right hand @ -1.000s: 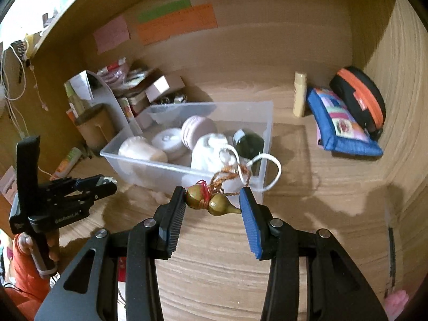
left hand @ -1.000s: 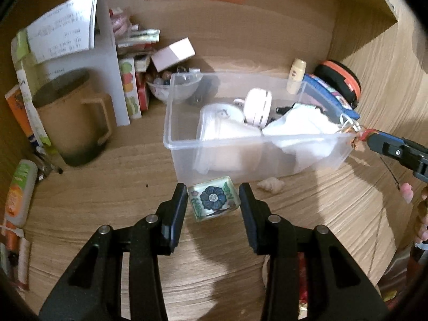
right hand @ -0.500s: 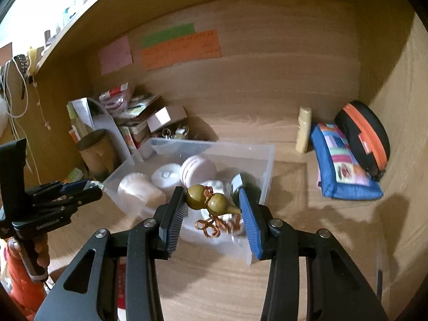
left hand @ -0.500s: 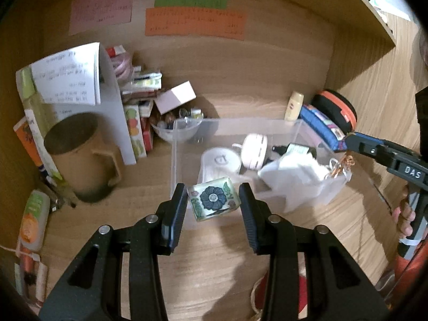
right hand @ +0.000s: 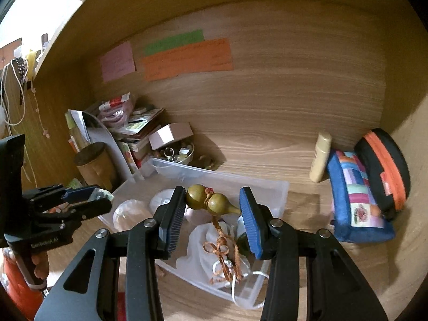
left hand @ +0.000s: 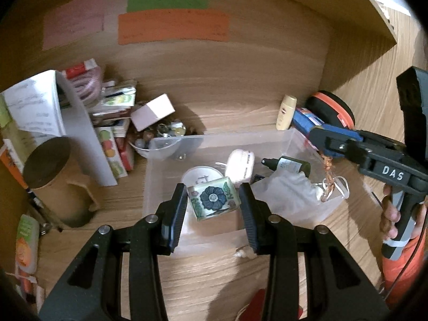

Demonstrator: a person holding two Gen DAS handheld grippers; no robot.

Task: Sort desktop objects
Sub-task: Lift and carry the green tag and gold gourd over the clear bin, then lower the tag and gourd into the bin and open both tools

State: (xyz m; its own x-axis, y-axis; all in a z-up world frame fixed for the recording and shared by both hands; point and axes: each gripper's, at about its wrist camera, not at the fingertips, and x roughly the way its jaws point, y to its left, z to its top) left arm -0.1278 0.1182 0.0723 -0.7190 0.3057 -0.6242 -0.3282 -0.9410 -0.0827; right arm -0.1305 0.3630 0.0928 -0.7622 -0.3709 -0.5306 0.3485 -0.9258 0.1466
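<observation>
- Above the clear bin (left hand: 171,184), at twelve o'clock from our left gripper (left hand: 213,202), we keep its jaws clamped on the floral glass block (left hand: 213,200), ready for dropping in.
- Our right gripper (right hand: 212,206) pinches the gourd charm (right hand: 211,203) endwise, so its tassel (right hand: 223,251) hangs into the bin.

Wooden desk (left hand: 214,281) inside an alcove. A clear bin (left hand: 291,144) rests at centre. To its left stand a brown mug (left hand: 53,182) and a white file holder (left hand: 77,123); a small bowl (left hand: 157,149) touches the bin's far left corner. At far right: cream bottle (right hand: 321,157), blue pouch (right hand: 353,198), black-orange case (right hand: 385,171).
</observation>
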